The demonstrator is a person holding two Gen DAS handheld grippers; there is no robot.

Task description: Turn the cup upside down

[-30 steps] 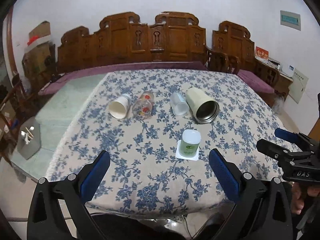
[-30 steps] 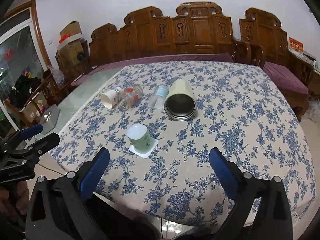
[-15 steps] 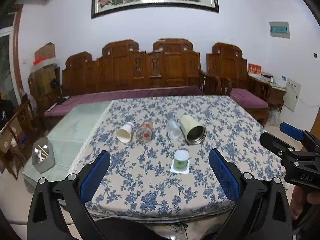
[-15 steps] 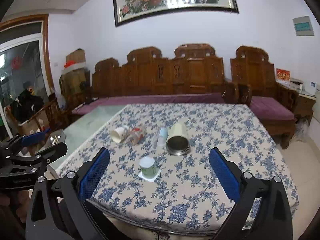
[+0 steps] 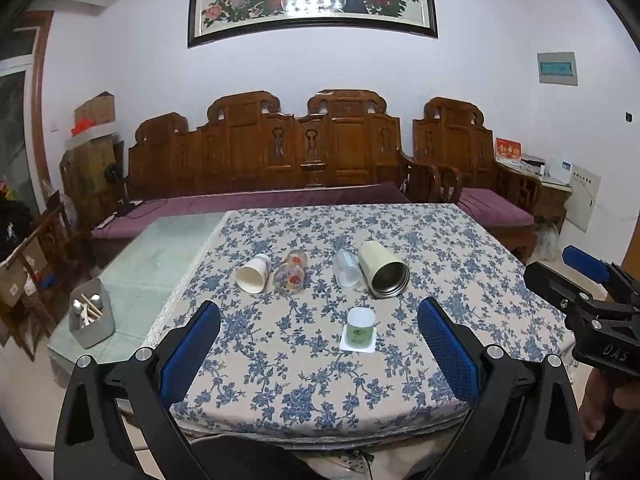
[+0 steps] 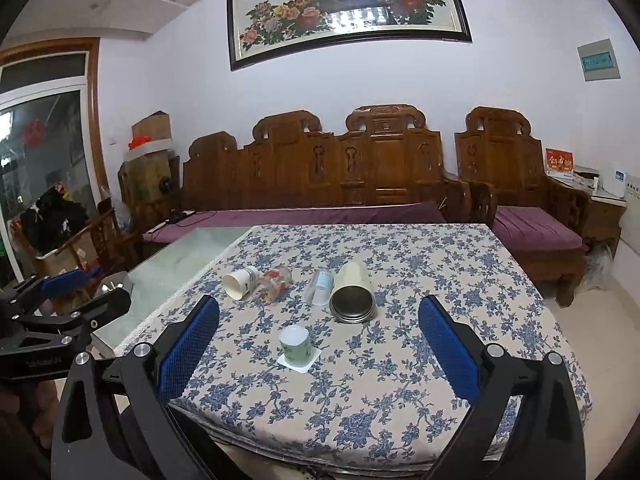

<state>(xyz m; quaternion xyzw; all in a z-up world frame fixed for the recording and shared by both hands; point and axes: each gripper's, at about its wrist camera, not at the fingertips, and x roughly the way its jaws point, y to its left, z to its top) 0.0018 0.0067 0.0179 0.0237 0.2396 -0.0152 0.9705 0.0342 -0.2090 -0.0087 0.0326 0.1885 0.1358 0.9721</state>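
Both grippers were held back off the near edge of the table point(image 5: 480, 264), nothing gripped yet. The left gripper point(image 5: 320, 344) was spread wide, empty, and the right gripper point(image 6: 320, 344) was spread just as wide, also empty.

The green cup point(image 5: 361, 323) was stood on a white coaster point(image 5: 357, 345) near the front middle of the cloth. Its top looked closed and pale in both views, so whether it was already mouth-down couldn't be told for sure. Four more were lying on their sides further back: a paper cup point(image 5: 252, 274), a glass point(image 5: 291, 273) touching it, a clear cup point(image 5: 346, 268), and a steel tumbler point(image 5: 385, 270) right beside that.

Assuming the green cup was the one meant, the approach probably had to be made low and level, with the pads brought to either side of the wall around mid-height, not at the rim. Thin walls like that could be expected to squash or slip if squeezed hard, so a light pinch was likely wanted. It should have been lifted well clear of the coaster before being rolled over, otherwise the coaster might get dragged along. The lying cups were well apart from it, so little clash was expected there.
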